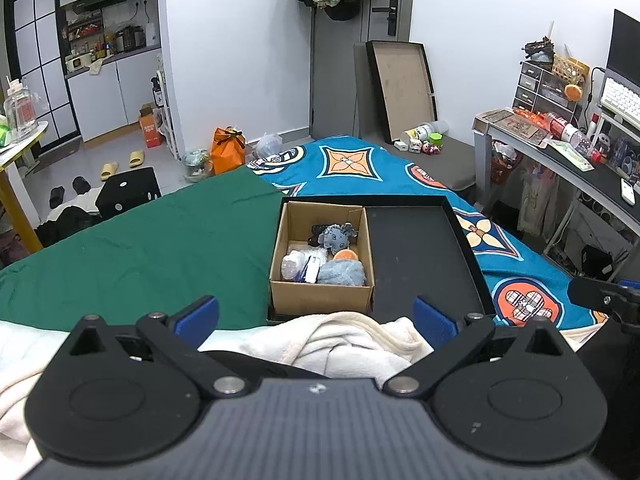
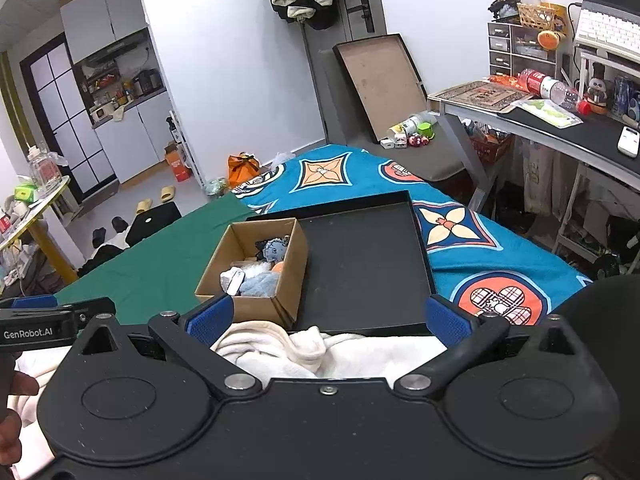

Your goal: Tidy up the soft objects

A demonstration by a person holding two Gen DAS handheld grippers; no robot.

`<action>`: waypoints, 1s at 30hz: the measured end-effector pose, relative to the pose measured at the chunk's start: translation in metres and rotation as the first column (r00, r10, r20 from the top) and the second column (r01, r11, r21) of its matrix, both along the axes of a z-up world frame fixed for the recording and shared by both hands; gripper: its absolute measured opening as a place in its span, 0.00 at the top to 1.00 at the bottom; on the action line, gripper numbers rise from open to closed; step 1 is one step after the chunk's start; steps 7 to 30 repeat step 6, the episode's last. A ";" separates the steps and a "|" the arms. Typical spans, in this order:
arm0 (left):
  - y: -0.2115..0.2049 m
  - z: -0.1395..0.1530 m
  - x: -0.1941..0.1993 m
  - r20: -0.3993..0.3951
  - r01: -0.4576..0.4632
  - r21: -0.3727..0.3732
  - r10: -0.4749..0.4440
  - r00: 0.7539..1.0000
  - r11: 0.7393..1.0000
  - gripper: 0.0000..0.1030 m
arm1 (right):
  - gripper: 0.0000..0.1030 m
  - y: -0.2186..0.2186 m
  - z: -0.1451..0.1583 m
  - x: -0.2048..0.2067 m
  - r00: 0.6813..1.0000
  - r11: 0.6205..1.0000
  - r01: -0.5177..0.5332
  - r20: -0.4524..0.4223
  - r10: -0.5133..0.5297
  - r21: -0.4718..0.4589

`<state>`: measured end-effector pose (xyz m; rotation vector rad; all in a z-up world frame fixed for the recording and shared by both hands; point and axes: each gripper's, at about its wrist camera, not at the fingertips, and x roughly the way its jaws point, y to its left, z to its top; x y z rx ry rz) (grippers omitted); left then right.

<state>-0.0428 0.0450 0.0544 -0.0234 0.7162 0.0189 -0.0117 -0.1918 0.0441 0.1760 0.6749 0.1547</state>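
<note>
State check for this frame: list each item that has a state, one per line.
Left gripper: open, holding nothing.
Right gripper: open, holding nothing.
Cardboard box: open-topped, soft toys inside.
Black tray: right part bare, box in left part.
Cream blanket: crumpled, nearest the grippers.

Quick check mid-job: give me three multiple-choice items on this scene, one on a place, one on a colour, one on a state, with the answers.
1. Where does the cardboard box stand?
A. In the black tray's left part
B. On the floor
C. On the desk

2. What colour is the sheet left of the tray?
A. Red
B. Green
C. Yellow

3. How do the left gripper and right gripper stand?
A. Both open
B. Both shut
C. One shut on a toy

Answers: 1 A, the box fills the tray's left end; 2 B, plain green cloth; 3 A, blue pads stand wide apart over the white blanket.
</note>
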 end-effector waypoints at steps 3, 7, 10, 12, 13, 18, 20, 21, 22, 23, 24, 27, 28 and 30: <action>0.002 -0.001 0.002 0.004 -0.007 -0.006 0.008 1.000 1.000 0.01 | 0.00 0.001 -0.004 0.004 1.000 1.000 0.000 -0.010 0.000 0.003; 0.003 -0.001 0.005 0.015 0.005 -0.021 -0.004 1.000 1.000 0.01 | 0.00 0.002 -0.009 0.007 1.000 1.000 0.001 -0.016 -0.001 0.001; 0.003 -0.001 0.005 0.015 0.005 -0.021 -0.004 1.000 1.000 0.01 | 0.00 0.002 -0.009 0.007 1.000 1.000 0.001 -0.016 -0.001 0.001; 0.003 -0.001 0.005 0.015 0.005 -0.021 -0.004 1.000 1.000 0.01 | 0.00 0.002 -0.009 0.007 1.000 1.000 0.001 -0.016 -0.001 0.001; 0.003 -0.001 0.005 0.015 0.005 -0.021 -0.004 1.000 1.000 0.01 | 0.00 0.002 -0.009 0.007 1.000 1.000 0.001 -0.016 -0.001 0.001; 0.003 -0.001 0.005 0.015 0.005 -0.021 -0.004 1.000 1.000 0.01 | 0.00 0.002 -0.009 0.007 1.000 1.000 0.001 -0.016 -0.001 0.001; 0.003 -0.001 0.005 0.015 0.005 -0.021 -0.004 1.000 1.000 0.01 | 0.00 0.002 -0.009 0.007 1.000 1.000 0.001 -0.016 -0.001 0.001; 0.003 -0.001 0.005 0.015 0.005 -0.021 -0.004 1.000 1.000 0.01 | 0.00 0.002 -0.009 0.007 1.000 1.000 0.001 -0.016 -0.001 0.001; 0.003 -0.001 0.005 0.015 0.005 -0.021 -0.004 1.000 1.000 0.01 | 0.00 0.002 -0.009 0.007 1.000 1.000 0.001 -0.016 -0.001 0.001; 0.003 -0.001 0.005 0.015 0.005 -0.021 -0.004 1.000 1.000 0.01 | 0.00 0.002 -0.009 0.007 1.000 1.000 0.001 -0.016 -0.001 0.001; 0.003 -0.001 0.005 0.015 0.005 -0.021 -0.004 1.000 1.000 0.01 | 0.00 0.002 -0.009 0.007 1.000 1.000 0.001 -0.016 -0.001 0.001; 0.003 -0.001 0.005 0.015 0.005 -0.021 -0.004 1.000 1.000 0.01 | 0.00 0.002 -0.009 0.007 1.000 1.000 0.001 -0.016 -0.001 0.001; 0.003 -0.001 0.005 0.015 0.005 -0.021 -0.004 1.000 1.000 0.01 | 0.00 0.002 -0.009 0.007 1.000 1.000 0.001 -0.016 -0.001 0.001; 0.003 -0.001 0.005 0.015 0.005 -0.021 -0.004 1.000 1.000 0.01 | 0.00 0.002 -0.009 0.007 1.000 1.000 0.001 -0.016 -0.001 0.001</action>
